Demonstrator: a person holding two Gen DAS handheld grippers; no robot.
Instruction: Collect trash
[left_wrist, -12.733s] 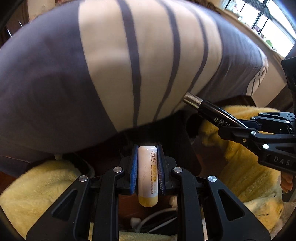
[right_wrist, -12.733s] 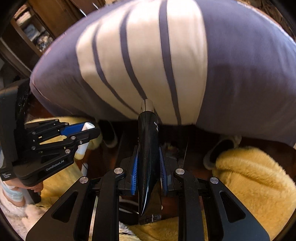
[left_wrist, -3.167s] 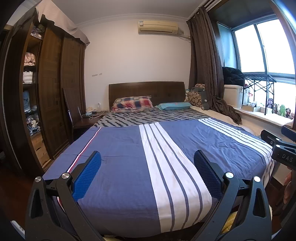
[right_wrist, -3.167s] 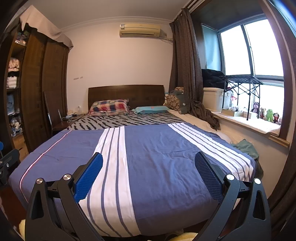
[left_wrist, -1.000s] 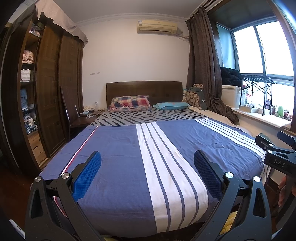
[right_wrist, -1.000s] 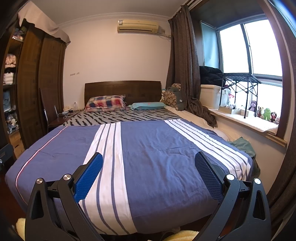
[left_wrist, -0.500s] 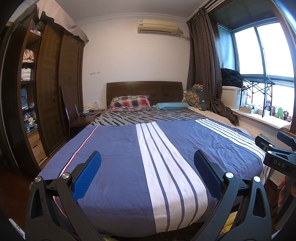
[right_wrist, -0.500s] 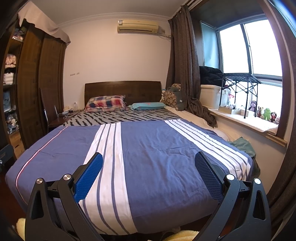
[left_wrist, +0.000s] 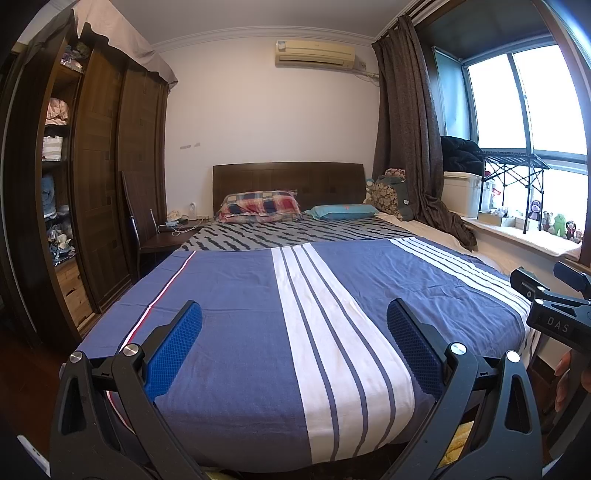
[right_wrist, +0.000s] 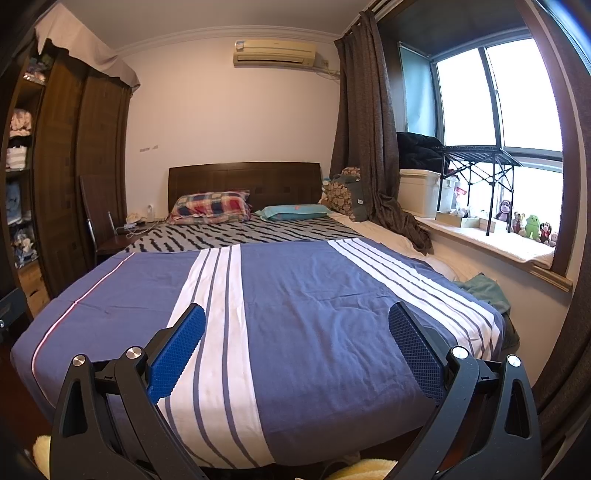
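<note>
My left gripper (left_wrist: 293, 317) is wide open and empty, held level at the foot of a bed with a blue and white striped cover (left_wrist: 236, 295). My right gripper (right_wrist: 296, 323) is also wide open and empty, facing the same cover (right_wrist: 314, 295). The right gripper's black body (left_wrist: 554, 314) shows at the right edge of the left wrist view. No piece of trash shows in either view.
A dark wardrobe (left_wrist: 99, 177) stands to the left, with a chair and a nightstand (left_wrist: 162, 240) beside the headboard. A curtain (right_wrist: 365, 147), a white box (right_wrist: 419, 192) and toys on a window sill (right_wrist: 517, 243) lie to the right. A yellow rug (right_wrist: 365, 470) shows below.
Long ago each gripper held a tube low by the rug. Both are now open and empty. Over the last second the views barely shift.
</note>
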